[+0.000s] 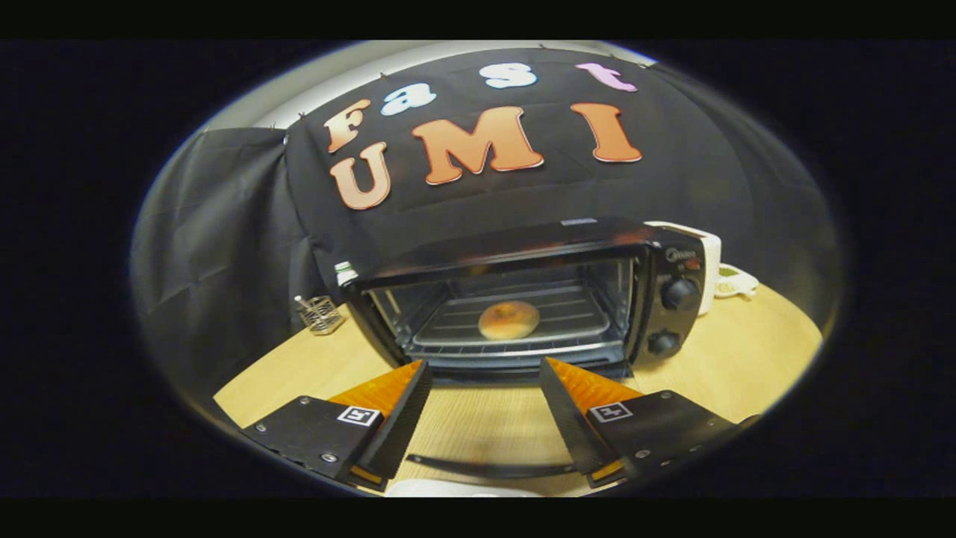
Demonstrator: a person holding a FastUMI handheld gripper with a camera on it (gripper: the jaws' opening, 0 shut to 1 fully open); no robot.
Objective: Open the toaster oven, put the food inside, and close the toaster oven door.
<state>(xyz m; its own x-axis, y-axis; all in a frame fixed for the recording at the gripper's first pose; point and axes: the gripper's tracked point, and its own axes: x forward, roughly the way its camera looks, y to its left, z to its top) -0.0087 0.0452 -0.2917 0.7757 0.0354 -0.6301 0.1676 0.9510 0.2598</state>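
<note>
My gripper [484, 366] hangs wide open and empty just before the toaster oven [523, 299], whose door [493, 467] lies folded down beneath the fingers. Beyond them, a round bun [508, 320] sits on the tray [582, 325] inside the oven on the wooden table [747, 359].

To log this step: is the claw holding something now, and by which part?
Nothing is held. The claw is open, fingers apart and empty; the bun lies beyond them on the tray inside the toaster oven.
</note>
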